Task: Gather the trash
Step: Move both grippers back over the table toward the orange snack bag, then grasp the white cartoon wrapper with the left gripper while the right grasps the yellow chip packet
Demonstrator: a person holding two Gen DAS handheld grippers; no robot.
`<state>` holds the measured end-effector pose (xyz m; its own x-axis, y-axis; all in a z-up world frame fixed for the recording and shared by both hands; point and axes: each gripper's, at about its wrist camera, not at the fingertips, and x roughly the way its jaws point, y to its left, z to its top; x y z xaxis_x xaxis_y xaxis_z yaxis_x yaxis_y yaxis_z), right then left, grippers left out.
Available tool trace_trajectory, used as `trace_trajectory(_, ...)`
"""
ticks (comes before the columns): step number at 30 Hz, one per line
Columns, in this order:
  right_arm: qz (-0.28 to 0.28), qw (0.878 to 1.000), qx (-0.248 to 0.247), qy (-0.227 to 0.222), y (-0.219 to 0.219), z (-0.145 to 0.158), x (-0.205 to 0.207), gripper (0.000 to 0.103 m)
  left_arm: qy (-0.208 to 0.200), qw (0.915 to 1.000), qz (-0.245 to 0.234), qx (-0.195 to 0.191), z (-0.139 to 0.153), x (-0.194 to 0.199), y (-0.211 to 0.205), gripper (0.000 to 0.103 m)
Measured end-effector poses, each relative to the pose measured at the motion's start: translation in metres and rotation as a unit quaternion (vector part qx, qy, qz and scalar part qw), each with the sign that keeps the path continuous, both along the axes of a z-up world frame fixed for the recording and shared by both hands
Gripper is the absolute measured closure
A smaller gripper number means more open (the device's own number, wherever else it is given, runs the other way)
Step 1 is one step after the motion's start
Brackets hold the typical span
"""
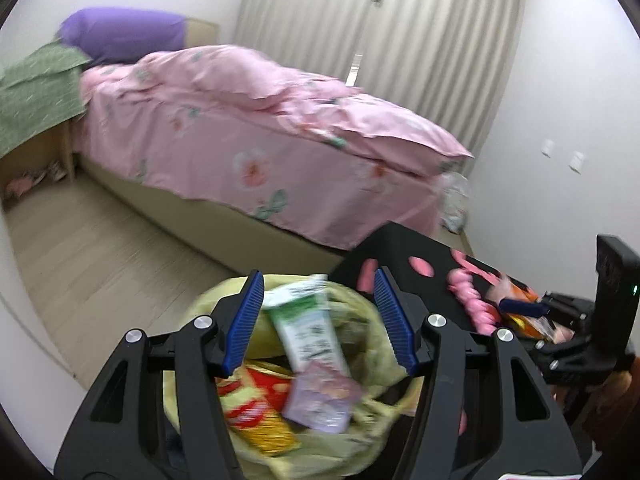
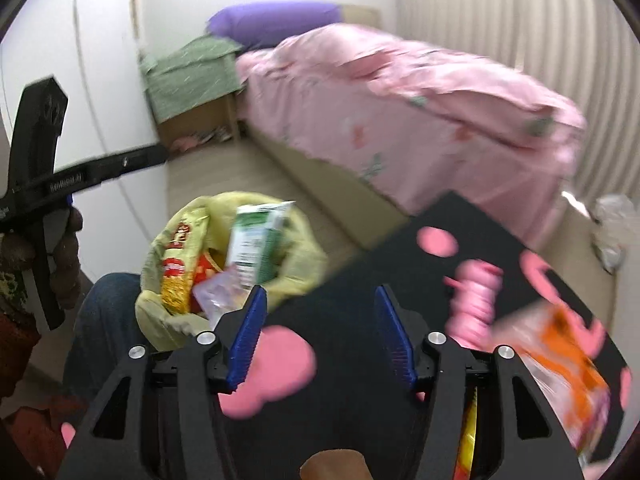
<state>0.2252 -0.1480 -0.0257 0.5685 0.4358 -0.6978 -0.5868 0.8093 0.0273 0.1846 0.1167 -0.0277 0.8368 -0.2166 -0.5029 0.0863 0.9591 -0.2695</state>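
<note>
A yellow-green trash bag (image 1: 372, 344) stands open below my left gripper (image 1: 320, 320), which is open and empty above it. In the bag are a green-and-white carton (image 1: 308, 332), a red-and-yellow snack packet (image 1: 256, 412) and a purple wrapper (image 1: 324, 400). The bag also shows in the right wrist view (image 2: 304, 260), to the left of my right gripper (image 2: 318, 336), which is open and empty over a black table with pink spots (image 2: 352, 312). An orange-and-clear wrapper (image 2: 560, 364) and a pink bottle (image 2: 476, 300) lie on the table to the right.
A bed with a pink floral cover (image 1: 260, 120) and a purple pillow (image 1: 124, 32) fills the back. A green-covered side table (image 1: 36, 96) stands at left. A clear plastic bag (image 2: 616, 232) lies on the floor by the curtain (image 1: 360, 12).
</note>
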Motion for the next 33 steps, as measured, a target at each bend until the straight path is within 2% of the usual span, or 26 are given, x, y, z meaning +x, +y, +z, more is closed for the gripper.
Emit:
trace_trajectory(4,-0.075,0.997,-0.002,-0.009,-0.067,0.01,-0.018,0.049,-0.001,0.9986,-0.052,0.001,0.002,0.006,-0.05,0.049)
trace_trajectory(9,-0.186,0.982,-0.024,-0.011,-0.154,-0.002,-0.038,0.049,0.018,0.9933,-0.114,0.004,-0.008,0.016,-0.113,0.049)
trace_trajectory(15,-0.259,0.964,-0.049,-0.021,-0.217,-0.019,-0.062,0.049,0.028,0.9776,-0.208,0.013,-0.018,0.028,-0.198,0.049)
trace_trajectory(17,-0.278,0.959,-0.047,-0.025,-0.23,-0.023,-0.07,0.049,0.036,0.9738,-0.224,0.011,-0.021,0.04,-0.221,0.049)
trace_trajectory(22,-0.317,0.946,-0.057,-0.027,-0.245,-0.032,-0.076,0.049,0.058,0.9763,-0.208,0.016,-0.032,0.082,-0.263,0.049)
trace_trajectory(26,-0.321,0.945,-0.051,-0.032,-0.251,-0.037,-0.067,0.05,0.07,0.9779,-0.197,0.001,-0.037,0.092,-0.27,0.049)
trace_trajectory(27,-0.323,0.945,-0.047,-0.033,-0.253,-0.039,-0.063,0.052,0.069,0.9778,-0.198,-0.001,-0.037,0.088,-0.269,0.049)
trace_trajectory(28,-0.324,0.944,-0.049,-0.03,-0.252,-0.04,-0.057,0.06,0.066,0.9784,-0.196,0.003,-0.038,0.083,-0.268,0.049)
trace_trajectory(29,-0.322,0.945,-0.054,-0.027,-0.25,-0.043,-0.05,0.064,0.065,0.9789,-0.194,0.008,-0.038,0.079,-0.267,0.049)
trace_trajectory(30,-0.321,0.945,-0.062,-0.025,-0.248,-0.046,-0.044,0.065,0.063,0.9794,-0.192,0.014,-0.037,0.076,-0.266,0.049)
trace_trajectory(33,-0.322,0.939,-0.115,-0.025,-0.235,-0.063,-0.02,0.072,0.059,0.9796,-0.191,0.02,-0.034,0.061,-0.26,0.049)
